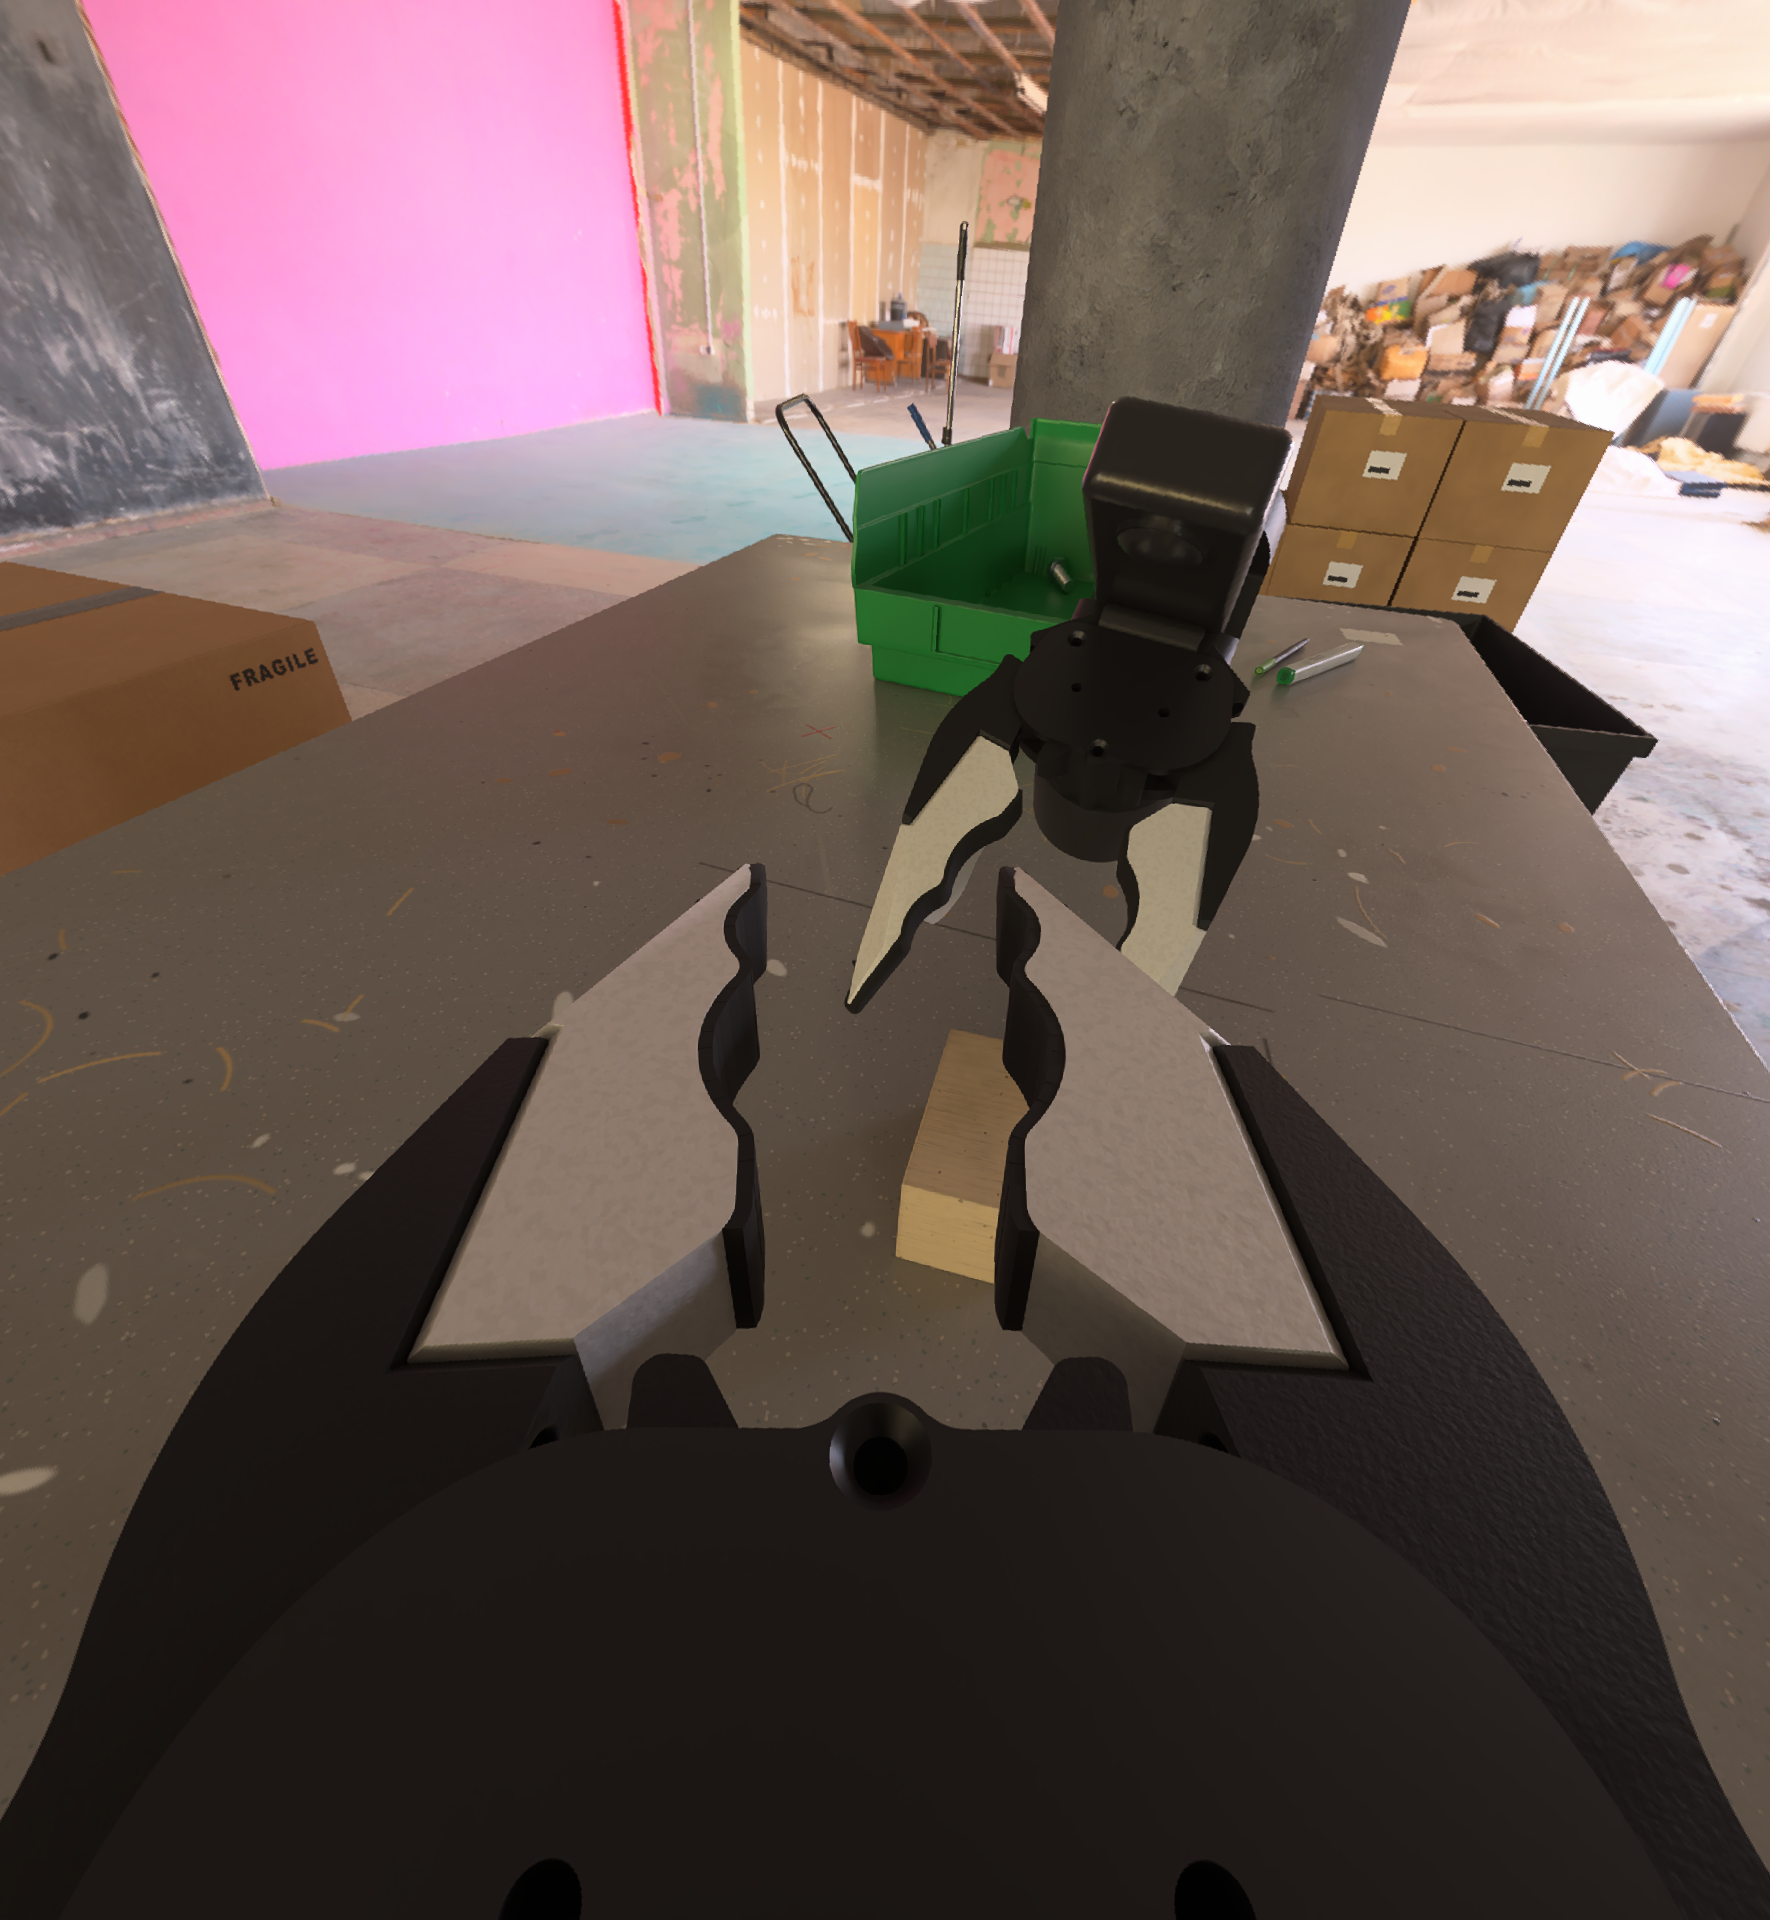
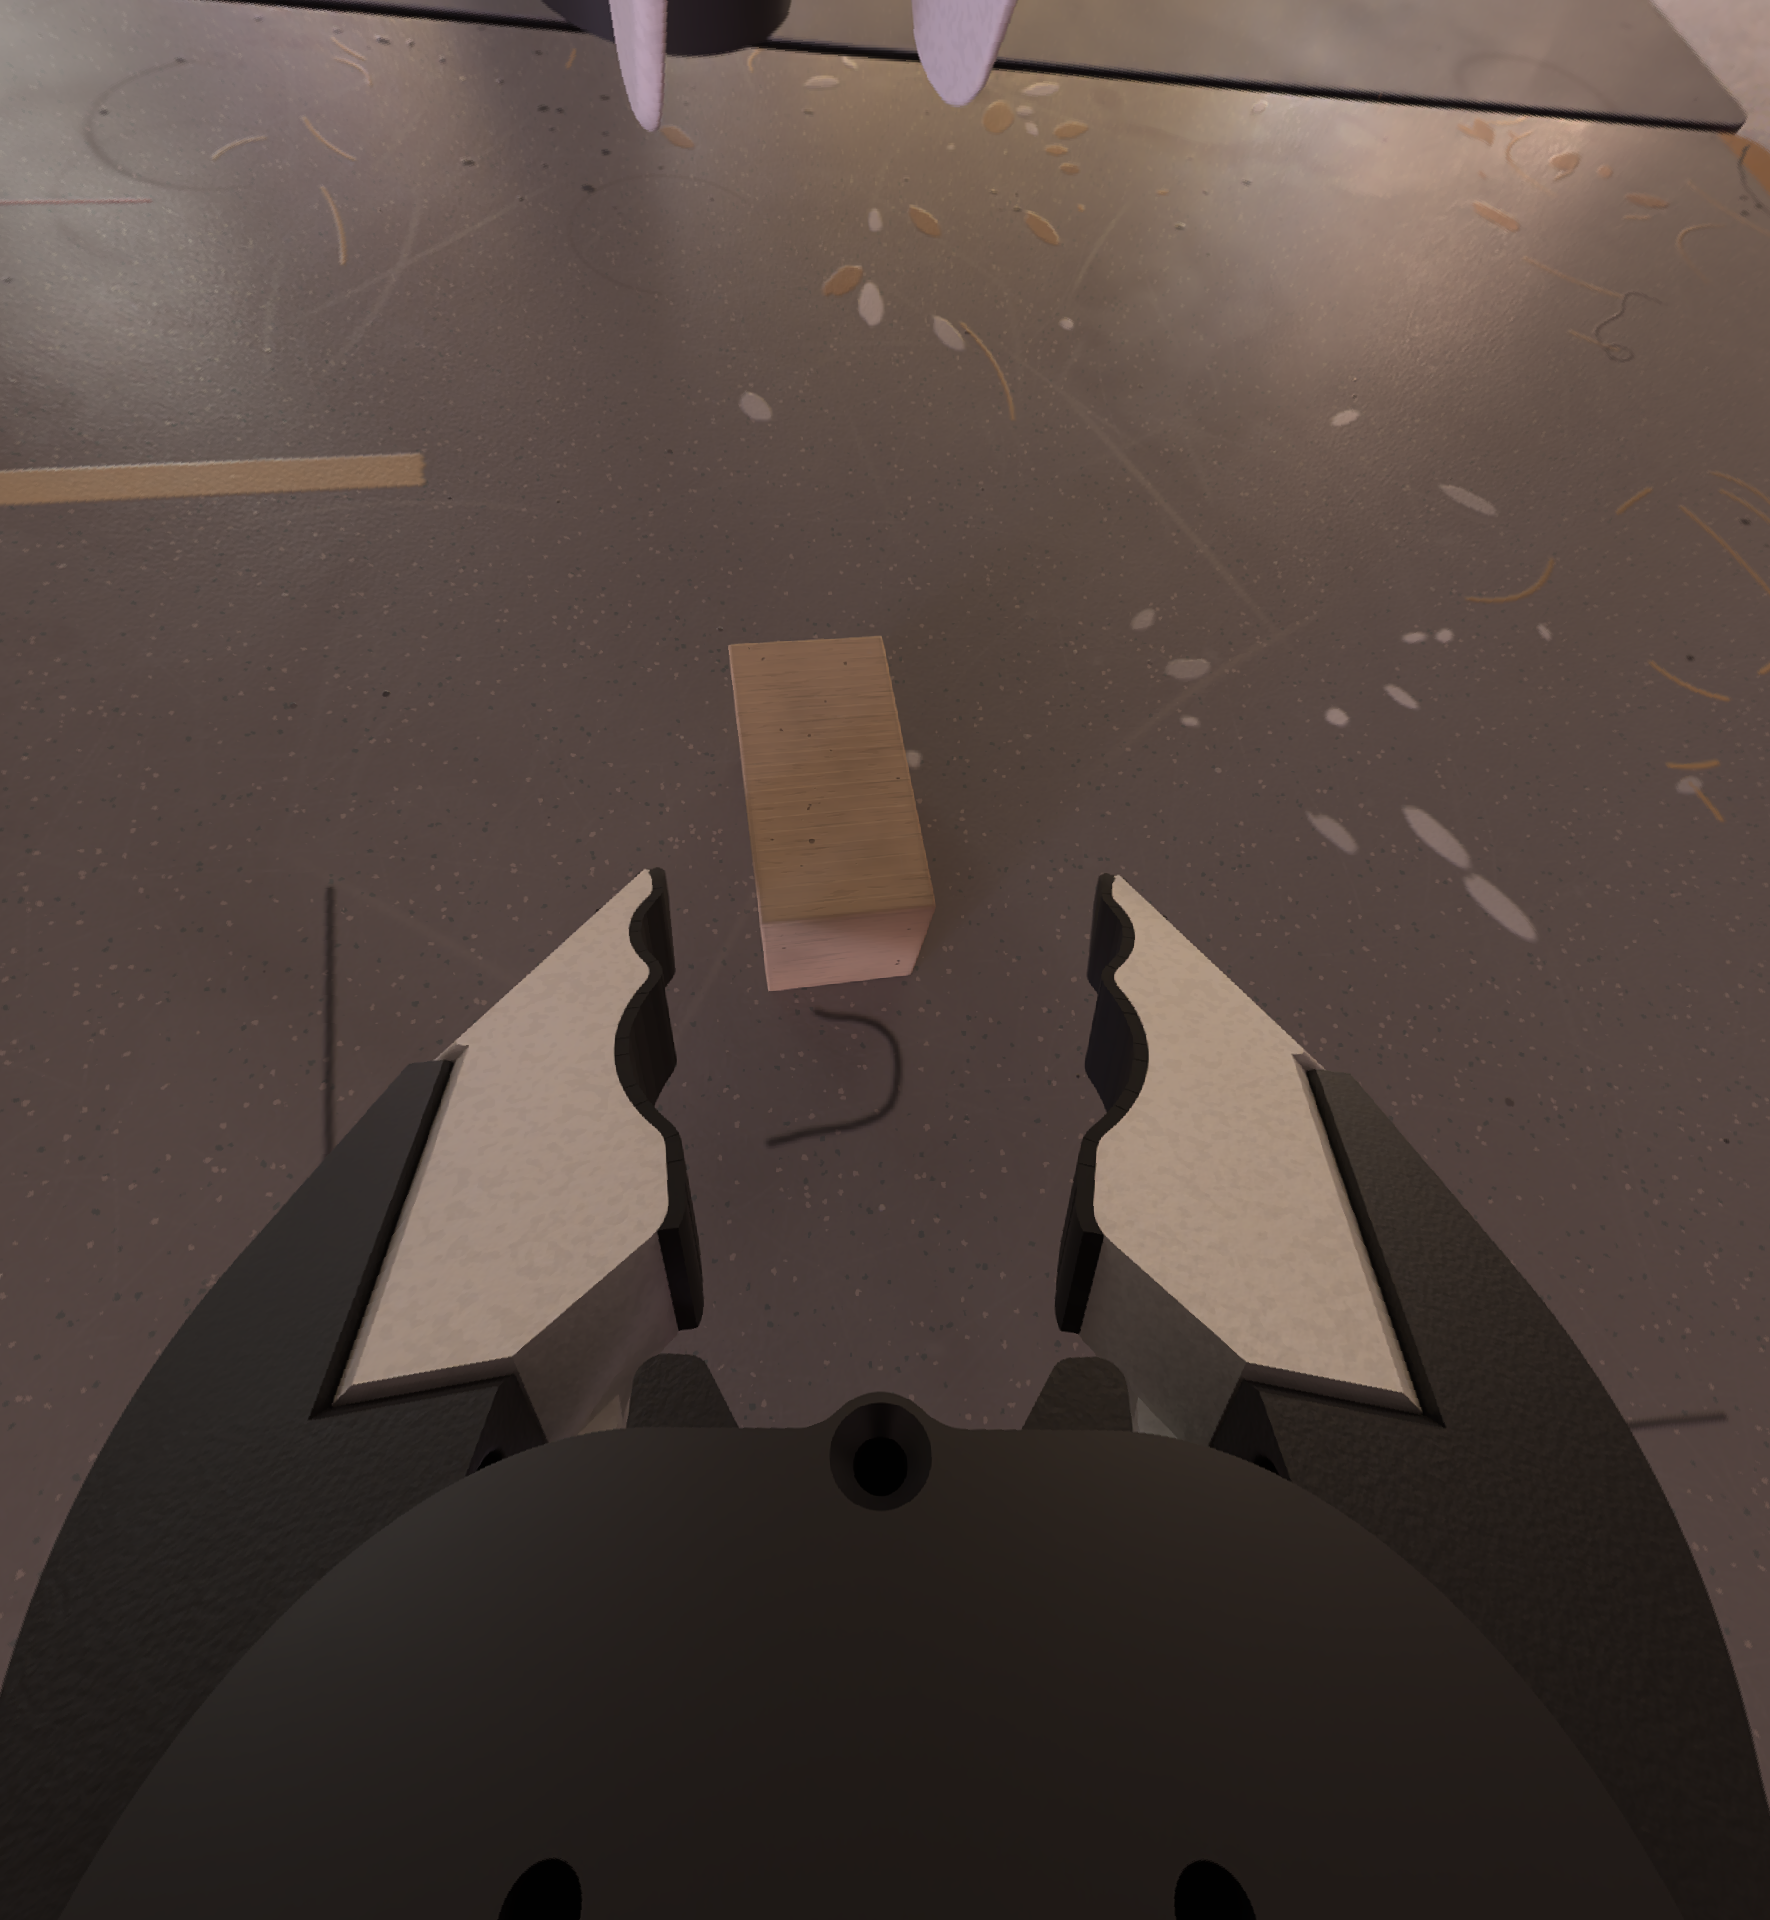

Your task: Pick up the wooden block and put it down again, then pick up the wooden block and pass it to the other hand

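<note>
In the left wrist view, a brown cardboard box (image 1: 112, 707) sits at the left edge of the frame, beside the grey, scratched tabletop (image 1: 445, 987). A pink wall panel (image 1: 382, 229) fills the upper left. At the lower centre, the left hand-held gripper (image 1: 881, 883) has its fingers apart with nothing between them. The wooden block (image 1: 954, 1153) lies flat on the tabletop at centre right, partly hidden behind this gripper's right-side finger. Above the block, at the centre of the frame, the right hand-held gripper (image 1: 1016, 987) points down toward the tabletop, fingers spread and empty. Behind it at upper centre stands a green bin (image 1: 954, 561), with a concrete pillar (image 1: 1193, 197) rising above. Further right, two pens (image 1: 1307, 657) lie on the tabletop, and stacked cardboard boxes (image 1: 1432, 509) sit beyond its far edge at the upper right.

In the right wrist view, a tan strip (image 2: 174, 480) marks the tabletop (image 2: 341, 727) at middle left. The right hand-held gripper (image 2: 881, 883) occupies the lower centre, fingers well apart and holding nothing. The wooden block (image 2: 829, 800) rests on the tabletop at the centre of the frame, just beyond the fingertips and slightly left of the gap's middle, touching neither finger. At top centre, the two pale fingertips of the left hand-held gripper (image 2: 808, 83) dip into the frame.
</note>
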Controlling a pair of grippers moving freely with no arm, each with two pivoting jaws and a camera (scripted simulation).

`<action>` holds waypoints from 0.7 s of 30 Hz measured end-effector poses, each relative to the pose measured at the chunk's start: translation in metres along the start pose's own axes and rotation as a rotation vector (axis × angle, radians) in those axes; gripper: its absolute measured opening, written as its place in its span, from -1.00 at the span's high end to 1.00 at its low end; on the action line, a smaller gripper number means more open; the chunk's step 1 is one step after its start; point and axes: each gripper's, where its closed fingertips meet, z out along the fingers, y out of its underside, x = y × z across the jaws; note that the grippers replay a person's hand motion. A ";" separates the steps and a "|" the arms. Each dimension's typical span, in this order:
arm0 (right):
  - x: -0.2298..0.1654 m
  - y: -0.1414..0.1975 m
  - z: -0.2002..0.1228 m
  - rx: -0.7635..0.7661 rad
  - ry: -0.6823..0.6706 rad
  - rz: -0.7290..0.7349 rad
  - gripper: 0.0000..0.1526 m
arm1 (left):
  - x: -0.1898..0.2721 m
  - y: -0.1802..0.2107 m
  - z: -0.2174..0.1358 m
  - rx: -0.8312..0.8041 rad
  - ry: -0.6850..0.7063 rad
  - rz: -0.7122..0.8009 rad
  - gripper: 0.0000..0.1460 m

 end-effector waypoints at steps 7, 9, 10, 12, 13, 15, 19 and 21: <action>0.000 -0.004 -0.009 0.061 0.019 0.001 -0.23 | -0.002 0.000 0.001 0.016 -0.017 0.016 0.26; 0.000 -0.005 -0.012 0.076 0.021 0.002 -0.25 | -0.003 0.000 0.002 0.020 -0.023 0.016 0.21; -0.001 -0.005 -0.013 0.084 0.019 0.003 -0.26 | -0.003 0.000 0.002 0.021 -0.025 0.016 0.18; -0.001 -0.006 -0.014 0.093 0.021 -0.001 -0.27 | -0.004 0.001 0.002 0.022 -0.028 0.019 0.15; -0.002 -0.006 -0.015 0.096 0.021 -0.006 -0.28 | -0.004 0.001 0.002 0.022 -0.029 0.020 0.14; -0.003 -0.006 -0.015 0.099 0.019 -0.013 -0.30 | -0.005 0.001 0.002 0.020 -0.030 0.021 0.13; -0.004 -0.006 -0.015 0.094 0.017 -0.017 -0.34 | -0.005 0.002 0.003 0.015 -0.032 0.024 0.10; -0.004 -0.006 -0.015 0.096 0.015 -0.018 -0.34 | -0.005 0.002 0.002 0.013 -0.033 0.025 0.09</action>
